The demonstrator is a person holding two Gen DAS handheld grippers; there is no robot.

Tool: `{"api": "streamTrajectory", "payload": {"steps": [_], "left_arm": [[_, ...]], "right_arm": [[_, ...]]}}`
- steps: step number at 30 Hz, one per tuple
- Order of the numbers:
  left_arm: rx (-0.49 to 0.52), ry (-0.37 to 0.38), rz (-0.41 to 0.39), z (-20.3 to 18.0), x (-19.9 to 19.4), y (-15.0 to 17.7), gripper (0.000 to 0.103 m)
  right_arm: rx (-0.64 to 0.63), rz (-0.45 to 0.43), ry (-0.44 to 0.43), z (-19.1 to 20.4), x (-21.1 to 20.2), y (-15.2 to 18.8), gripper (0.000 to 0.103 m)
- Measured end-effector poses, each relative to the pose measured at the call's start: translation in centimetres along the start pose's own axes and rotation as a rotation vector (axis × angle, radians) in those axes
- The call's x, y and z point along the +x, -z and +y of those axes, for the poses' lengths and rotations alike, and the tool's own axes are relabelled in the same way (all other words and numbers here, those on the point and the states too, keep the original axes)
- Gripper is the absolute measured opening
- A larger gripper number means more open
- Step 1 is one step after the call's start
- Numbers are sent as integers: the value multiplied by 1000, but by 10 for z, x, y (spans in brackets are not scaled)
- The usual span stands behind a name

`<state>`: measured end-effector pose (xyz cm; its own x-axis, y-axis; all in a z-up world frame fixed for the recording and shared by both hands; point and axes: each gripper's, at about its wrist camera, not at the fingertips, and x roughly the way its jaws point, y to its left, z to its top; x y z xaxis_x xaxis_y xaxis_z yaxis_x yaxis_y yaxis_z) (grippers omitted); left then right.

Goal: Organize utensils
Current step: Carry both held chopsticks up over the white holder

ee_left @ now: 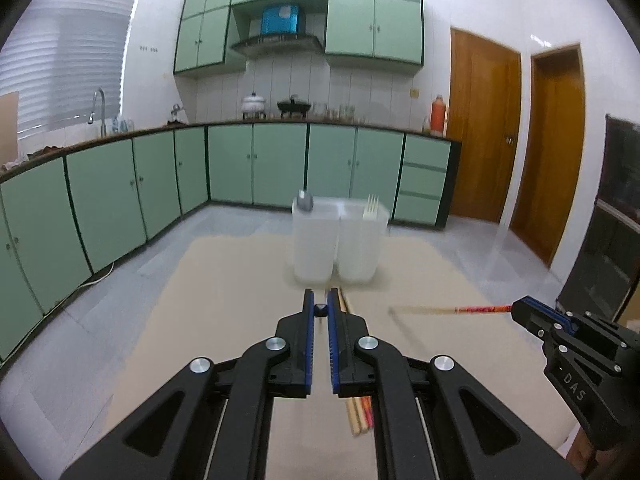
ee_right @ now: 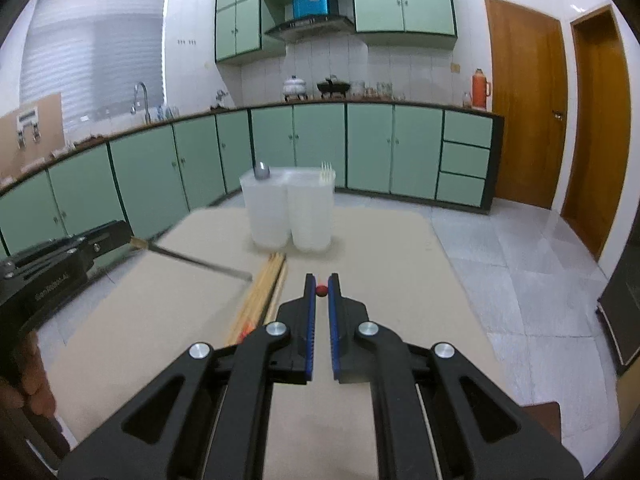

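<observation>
Our left tongs (ee_left: 321, 307) are closed on a chopstick (ee_right: 200, 261) seen end-on, and our right tongs (ee_right: 321, 289) are clamped on the red-patterned end of another chopstick (ee_left: 452, 311). More chopsticks (ee_right: 260, 288) lie bundled on the table (ee_right: 380, 248), just before two translucent containers: the left container (ee_right: 267, 212) holds a spoon (ee_right: 263, 171), the right container (ee_right: 312, 216) a fork (ee_right: 327, 170).

Two translucent white plastic containers (ee_right: 290, 212) stand at twelve o'clock, one holding one grey metal spoon (ee_right: 262, 171), the other one white fork (ee_right: 327, 171); each of two black tools (ee_left: 320, 310) (ee_right: 321, 291) pinches one chopstick (ee_left: 452, 311) (ee_right: 200, 263).
</observation>
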<state>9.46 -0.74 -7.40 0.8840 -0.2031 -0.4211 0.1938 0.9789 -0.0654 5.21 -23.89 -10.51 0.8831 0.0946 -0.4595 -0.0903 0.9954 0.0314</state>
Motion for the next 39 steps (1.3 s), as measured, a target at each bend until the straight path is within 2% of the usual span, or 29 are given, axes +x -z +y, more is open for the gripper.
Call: {"api": "streamTrajectory", "payload": {"steps": [7, 15, 22, 30, 34, 39], "left_arm": [[1, 50, -78, -1, -10, -42, 6], [-18, 118, -118, 3, -21, -76, 6], [-11, 135, -187, 6, -13, -113, 6], [9, 119, -297, 5, 23, -173, 6], [13, 93, -335, 5, 51, -197, 6], [27, 60, -375, 4, 92, -215, 6]], "right_arm": [[42, -53, -79, -15, -9, -58, 5], [66, -51, -178, -29, -6, -113, 5], [60, -108, -214, -37, 3, -169, 5], [47, -205, -179, -43, 37, -232, 5], [42, -211, -162, -44, 71, -253, 5], [26, -203, -137, -42, 117, -263, 5]]}}
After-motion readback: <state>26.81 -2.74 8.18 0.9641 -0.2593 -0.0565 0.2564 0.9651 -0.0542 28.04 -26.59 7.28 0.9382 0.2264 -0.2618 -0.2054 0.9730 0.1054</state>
